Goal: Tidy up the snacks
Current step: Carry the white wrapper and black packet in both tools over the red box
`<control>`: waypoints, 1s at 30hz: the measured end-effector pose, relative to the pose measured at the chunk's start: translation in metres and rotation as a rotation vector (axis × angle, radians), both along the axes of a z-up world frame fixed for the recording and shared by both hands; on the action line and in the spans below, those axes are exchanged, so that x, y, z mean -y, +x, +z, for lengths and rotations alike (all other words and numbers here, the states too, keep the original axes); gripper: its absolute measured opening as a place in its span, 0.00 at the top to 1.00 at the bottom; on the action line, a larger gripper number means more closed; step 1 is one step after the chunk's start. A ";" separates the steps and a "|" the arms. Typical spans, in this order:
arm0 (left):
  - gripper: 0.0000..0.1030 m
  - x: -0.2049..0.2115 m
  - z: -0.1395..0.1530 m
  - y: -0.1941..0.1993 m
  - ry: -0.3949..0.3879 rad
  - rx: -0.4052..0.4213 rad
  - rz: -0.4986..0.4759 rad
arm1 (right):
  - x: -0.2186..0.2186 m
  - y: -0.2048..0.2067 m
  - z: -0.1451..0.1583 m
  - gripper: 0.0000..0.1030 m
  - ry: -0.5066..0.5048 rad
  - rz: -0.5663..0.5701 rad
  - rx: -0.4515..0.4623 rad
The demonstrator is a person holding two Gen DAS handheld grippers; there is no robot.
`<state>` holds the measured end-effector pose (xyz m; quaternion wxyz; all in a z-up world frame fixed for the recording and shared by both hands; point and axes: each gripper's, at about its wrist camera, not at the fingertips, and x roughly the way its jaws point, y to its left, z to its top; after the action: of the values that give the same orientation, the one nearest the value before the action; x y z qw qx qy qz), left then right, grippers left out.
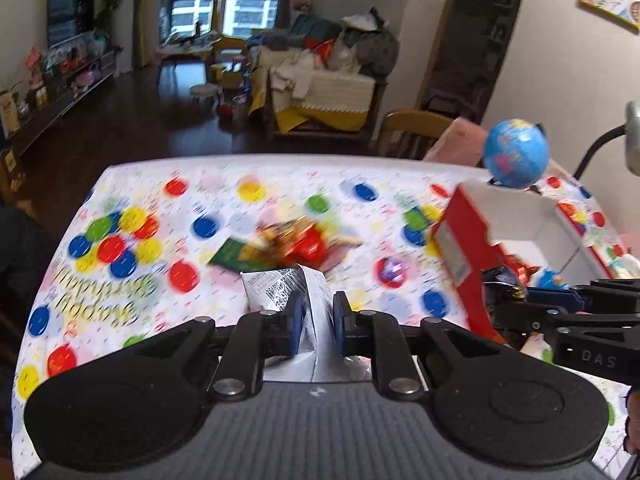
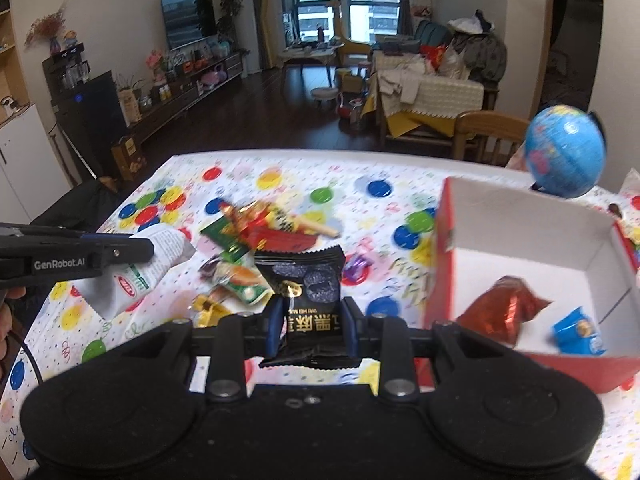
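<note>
My left gripper (image 1: 317, 322) is shut on a white snack packet (image 1: 292, 292) and holds it above the table; the packet also shows in the right wrist view (image 2: 148, 268). My right gripper (image 2: 311, 326) is shut on a black snack packet (image 2: 306, 280) with gold writing, just left of the red box (image 2: 444, 248). The box has a white inside and holds a red foil packet (image 2: 500, 312) and a blue packet (image 2: 578, 330). A pile of loose snacks (image 2: 256, 232) lies in the middle of the table.
The table wears a birthday cloth (image 1: 132, 248) with coloured dots. A small blue globe (image 2: 564, 152) stands behind the box. A wooden chair (image 2: 486, 132) is at the far edge. A small purple sweet (image 2: 354, 266) lies near the box.
</note>
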<state>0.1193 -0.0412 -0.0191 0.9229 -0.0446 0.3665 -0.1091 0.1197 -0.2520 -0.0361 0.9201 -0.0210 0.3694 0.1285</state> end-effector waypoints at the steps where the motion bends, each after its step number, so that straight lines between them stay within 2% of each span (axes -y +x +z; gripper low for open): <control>1: 0.85 0.007 0.005 0.000 -0.003 0.009 -0.012 | 0.005 0.000 0.004 0.72 -0.002 -0.006 0.008; 11: 0.85 0.087 0.034 0.012 -0.019 0.077 -0.130 | 0.064 0.003 0.023 0.72 -0.029 -0.065 0.057; 25: 0.85 0.202 0.032 0.039 -0.008 0.107 -0.266 | 0.153 0.026 0.010 0.72 -0.062 -0.150 0.033; 30: 0.85 0.221 0.018 0.054 0.007 0.076 -0.262 | 0.179 0.041 -0.008 0.72 -0.091 -0.183 -0.008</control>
<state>0.1734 -0.2627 -0.0013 0.9141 0.0110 0.3345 -0.2288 0.1608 -0.4308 -0.0440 0.9245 -0.0283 0.3791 0.0271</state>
